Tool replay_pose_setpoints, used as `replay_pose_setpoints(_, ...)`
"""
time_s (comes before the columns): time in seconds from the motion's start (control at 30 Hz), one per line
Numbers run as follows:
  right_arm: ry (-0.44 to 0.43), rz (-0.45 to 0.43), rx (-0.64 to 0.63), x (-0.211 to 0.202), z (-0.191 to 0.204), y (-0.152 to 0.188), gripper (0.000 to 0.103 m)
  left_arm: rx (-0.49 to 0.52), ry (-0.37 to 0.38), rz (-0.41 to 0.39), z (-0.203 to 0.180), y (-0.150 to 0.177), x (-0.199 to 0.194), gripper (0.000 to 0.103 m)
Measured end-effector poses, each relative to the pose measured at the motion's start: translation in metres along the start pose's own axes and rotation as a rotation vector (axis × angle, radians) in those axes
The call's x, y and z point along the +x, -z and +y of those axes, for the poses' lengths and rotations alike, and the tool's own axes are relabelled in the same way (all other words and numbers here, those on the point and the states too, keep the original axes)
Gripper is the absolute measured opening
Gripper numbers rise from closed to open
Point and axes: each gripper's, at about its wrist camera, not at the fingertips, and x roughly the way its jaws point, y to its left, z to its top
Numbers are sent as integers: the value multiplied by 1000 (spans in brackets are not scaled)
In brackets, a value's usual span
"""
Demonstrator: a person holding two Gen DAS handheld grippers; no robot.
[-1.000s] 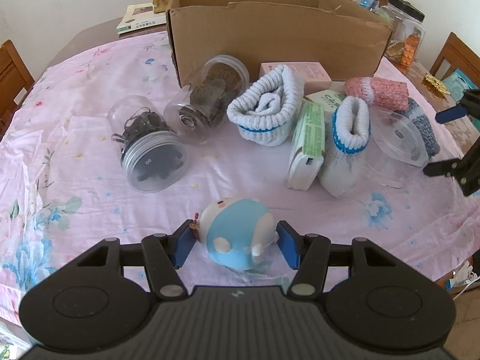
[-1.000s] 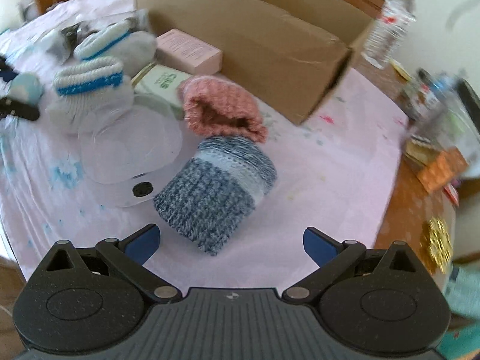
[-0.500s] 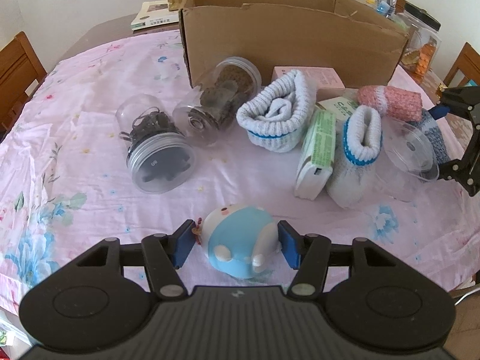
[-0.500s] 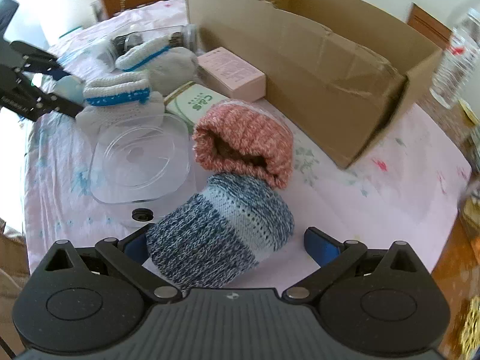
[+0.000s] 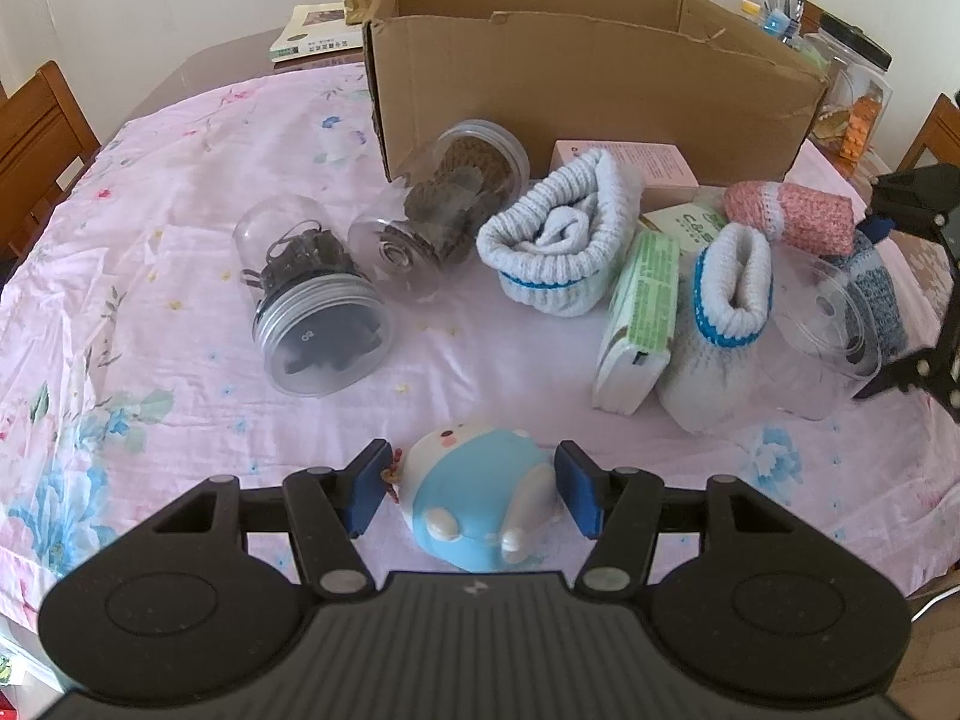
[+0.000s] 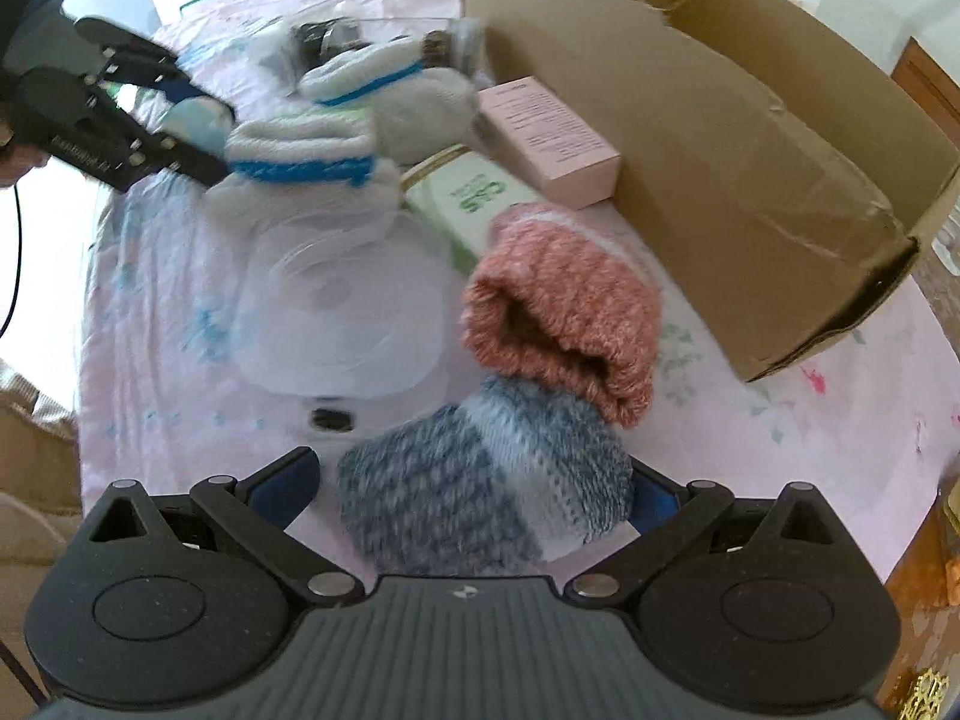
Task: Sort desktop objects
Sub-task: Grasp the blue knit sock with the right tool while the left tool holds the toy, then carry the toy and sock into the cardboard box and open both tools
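A blue and white round toy (image 5: 474, 516) sits between the blue pads of my left gripper (image 5: 474, 489), which is shut on it near the table's front edge. The right wrist view shows that left gripper (image 6: 201, 123) with the toy (image 6: 198, 117) at far left. My right gripper (image 6: 468, 489) is open and straddles a blue-grey knitted sock (image 6: 480, 504) lying on the pink cloth. A pink knitted sock (image 6: 558, 312) touches its far end. In the left wrist view the right gripper (image 5: 870, 306) stands around the blue-grey sock (image 5: 879, 300) at far right.
An open cardboard box (image 5: 600, 90) stands at the back. In front lie two clear jars (image 5: 318, 312), two white socks with blue bands (image 5: 564, 240), a green pack (image 5: 639, 324), a pink carton (image 6: 549, 141) and a clear lid (image 6: 342, 324). Wooden chairs (image 5: 36, 138) flank the table.
My right gripper has moved forward until the blue-grey sock lies between its open fingers. The left gripper, still holding the toy, has risen and drawn back a little.
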Motion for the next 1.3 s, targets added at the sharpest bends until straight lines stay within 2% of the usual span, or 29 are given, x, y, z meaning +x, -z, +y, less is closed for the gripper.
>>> replay_pose_setpoints(0.23,-10,43,-5,-8,14,15,103,10,8,-1,2,2,-2,60)
replay_pose_setpoints(0.57,1,-13,22,-2,0,5,103,34,22,0,4,8,-7,60)
replay_pose_setpoints(0.7,16,-6,41,-1,0,4,103,46,24,-11,3,11,-8,60)
replay_pose_setpoints(0.8,28,-4,45,-5,2,3,94,48,27,-21,4,11,-9,53)
replay_pose_setpoints(0.9,51,2,41,-10,6,1,84,55,26,-27,3,11,-9,51)
replay_pose_setpoints(1.3,100,26,63,-30,8,3,81,75,82,-55,1,-4,-33,50)
